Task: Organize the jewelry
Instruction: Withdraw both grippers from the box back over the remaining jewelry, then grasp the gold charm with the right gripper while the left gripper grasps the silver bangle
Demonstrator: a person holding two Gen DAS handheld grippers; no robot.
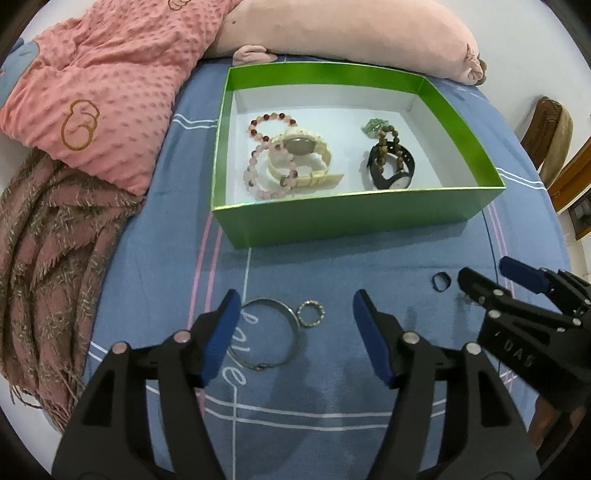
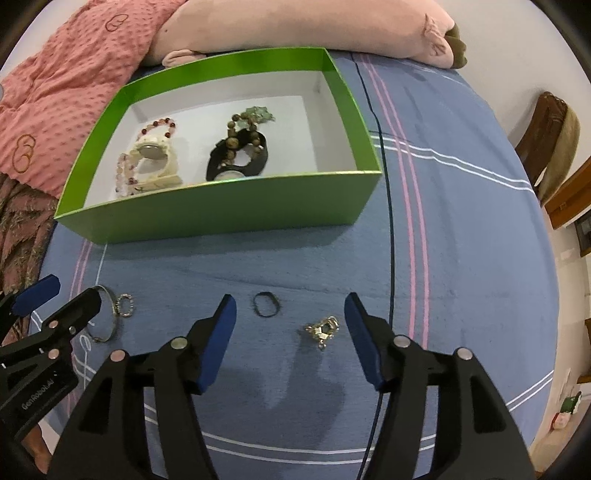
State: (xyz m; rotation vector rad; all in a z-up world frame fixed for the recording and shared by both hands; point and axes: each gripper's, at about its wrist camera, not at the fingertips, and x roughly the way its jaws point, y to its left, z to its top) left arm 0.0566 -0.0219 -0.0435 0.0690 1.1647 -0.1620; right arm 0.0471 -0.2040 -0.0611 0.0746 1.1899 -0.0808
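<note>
Bed with a blue striped sheet (image 1: 332,266) carries everything. Green box (image 1: 354,218) with white inside sits on the sheet, toward the pink pillow (image 1: 351,29).

In the box: cream watch (image 1: 303,155) lying over a pink bead bracelet (image 1: 258,170) on the left side; black watch (image 1: 391,170) with a brown bead bracelet (image 1: 388,144) draped on it toward the right, plus a small green piece (image 1: 373,123) behind them.

Left tongs (image 1: 295,332) stand wide, nothing gripped — silver bangle (image 1: 269,332) and sparkly ring (image 1: 311,314) lie on the sheet between the blue pads, ring just beside the bangle's rim, apparently touching it.

Right tongs (image 2: 288,332) also wide, empty — gold cluster piece (image 2: 323,330) lies on the sheet between the pads, nearer the right pad; thin dark ring (image 2: 265,303) sits just beyond, near the left pad tip. Whether either pad touches the sheet cannot be told.

Pink dotted blanket (image 1: 103,88) and fringed brown-pink throw (image 1: 48,258) at the left edge; wooden chair (image 2: 550,140) off to the right.
</note>
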